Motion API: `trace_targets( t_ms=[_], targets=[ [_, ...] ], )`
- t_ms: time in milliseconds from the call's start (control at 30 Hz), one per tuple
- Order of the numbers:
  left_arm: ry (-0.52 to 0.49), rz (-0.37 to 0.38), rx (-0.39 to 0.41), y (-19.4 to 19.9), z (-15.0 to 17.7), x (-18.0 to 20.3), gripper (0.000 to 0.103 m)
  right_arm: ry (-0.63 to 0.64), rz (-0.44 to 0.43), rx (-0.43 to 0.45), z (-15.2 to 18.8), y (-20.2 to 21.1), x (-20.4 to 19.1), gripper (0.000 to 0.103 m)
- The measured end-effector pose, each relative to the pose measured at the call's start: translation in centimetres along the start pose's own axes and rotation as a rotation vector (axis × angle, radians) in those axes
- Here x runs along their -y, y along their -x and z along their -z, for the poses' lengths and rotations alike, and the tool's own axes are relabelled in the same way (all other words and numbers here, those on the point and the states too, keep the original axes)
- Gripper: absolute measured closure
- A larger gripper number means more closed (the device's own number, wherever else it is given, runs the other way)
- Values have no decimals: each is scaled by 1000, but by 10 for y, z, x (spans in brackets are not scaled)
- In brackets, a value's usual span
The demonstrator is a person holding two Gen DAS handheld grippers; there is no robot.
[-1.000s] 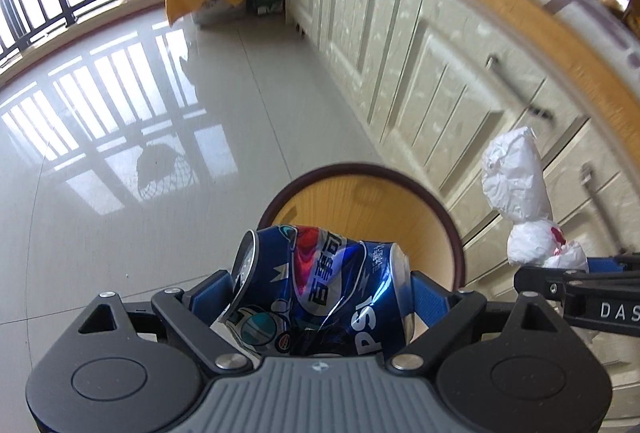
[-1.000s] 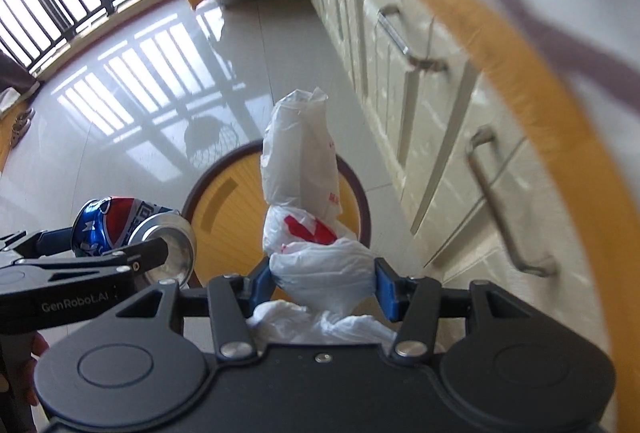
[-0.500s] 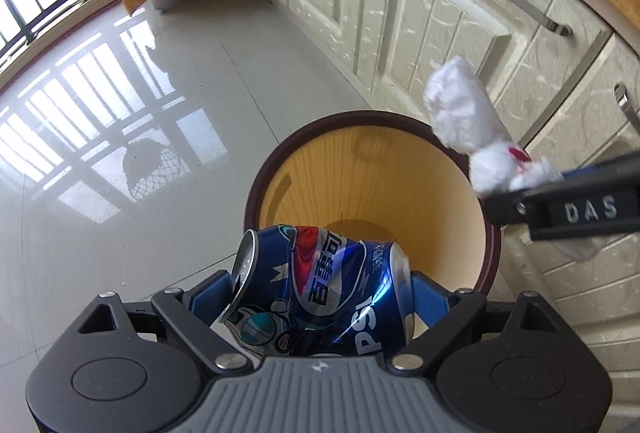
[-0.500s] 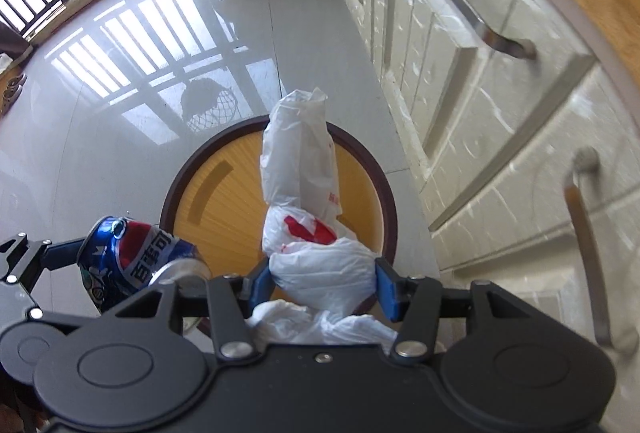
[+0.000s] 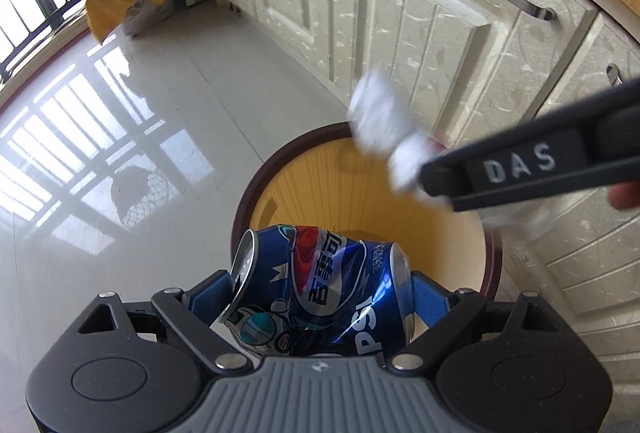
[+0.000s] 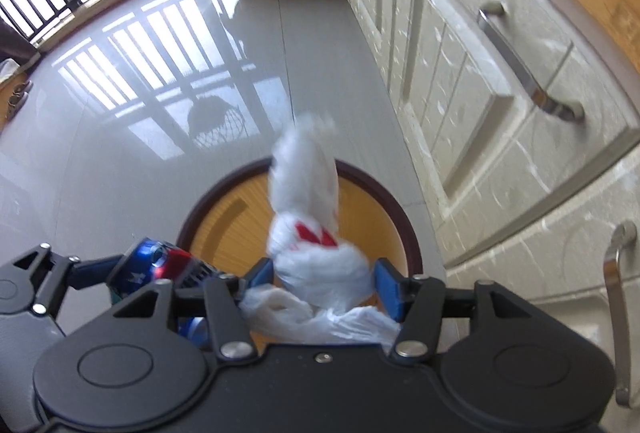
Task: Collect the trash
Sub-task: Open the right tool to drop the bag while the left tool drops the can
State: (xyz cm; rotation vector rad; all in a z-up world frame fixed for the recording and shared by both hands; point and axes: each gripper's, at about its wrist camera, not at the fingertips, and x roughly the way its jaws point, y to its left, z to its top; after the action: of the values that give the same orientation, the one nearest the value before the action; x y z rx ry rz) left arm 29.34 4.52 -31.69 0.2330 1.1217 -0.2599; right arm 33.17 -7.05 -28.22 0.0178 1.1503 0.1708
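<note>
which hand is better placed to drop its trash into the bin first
Right, probably. The right gripper hangs over the middle of the bin, its jaws have just been opening and the plastic bag sits loosely between them. The left gripper clamps the crushed can over the bin's near rim.

one can (image 5: pixel 320 289), one bag (image 6: pixel 316 233) (blurred), one bin (image 5: pixel 360 193)

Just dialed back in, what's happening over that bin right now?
A person holds both loads over the open wooden bin beside the cabinets. The left hand-held gripper clamps a crushed blue Pepsi can. The right hand-held gripper has just been opening around a blurred white plastic bag; the bag sits between the pads with a gap on the right side.
</note>
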Motion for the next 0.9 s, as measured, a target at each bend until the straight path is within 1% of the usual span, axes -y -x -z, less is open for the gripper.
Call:
trace_targets(
  t_ms=[33,67,100,133,200,300,400,500,733,867,900],
  targets=[
    [-7,3,1,0,-1,1,10,1,0,14,-2,-1,-3,32],
    [-12,8,1,0,-1,1,10,1,-2,31,-4,1,-4,26],
    [-14,12,-1,0,-1,2,10,-1,-1,40,-5,2,-4,13],
    [-17,15,-3,0,-1,2,10,-4,2,46,-6,3,-4,7],
    [-24,19,-10,-2,0,4,10,-10,14,55,-5,2,-3,7],
    [-25,21,-24,-4,2,5,10,-14,20,38,-2,-2,2,7],
    [-16,22,-40,-8,4,4,10,-14,28,10,2,-10,7,7],
    [-16,25,-52,-12,3,2,10,-11,14,-23,8,-16,11,7],
    [-19,3,-54,-19,-2,1,10,-45,2,-82,21,-22,26,7],
    [-23,3,-53,-23,-2,3,7,-71,19,-110,27,-27,37,7],
    [-21,0,-57,-24,-1,4,4,-75,22,-113,28,-27,39,7]
  ],
)
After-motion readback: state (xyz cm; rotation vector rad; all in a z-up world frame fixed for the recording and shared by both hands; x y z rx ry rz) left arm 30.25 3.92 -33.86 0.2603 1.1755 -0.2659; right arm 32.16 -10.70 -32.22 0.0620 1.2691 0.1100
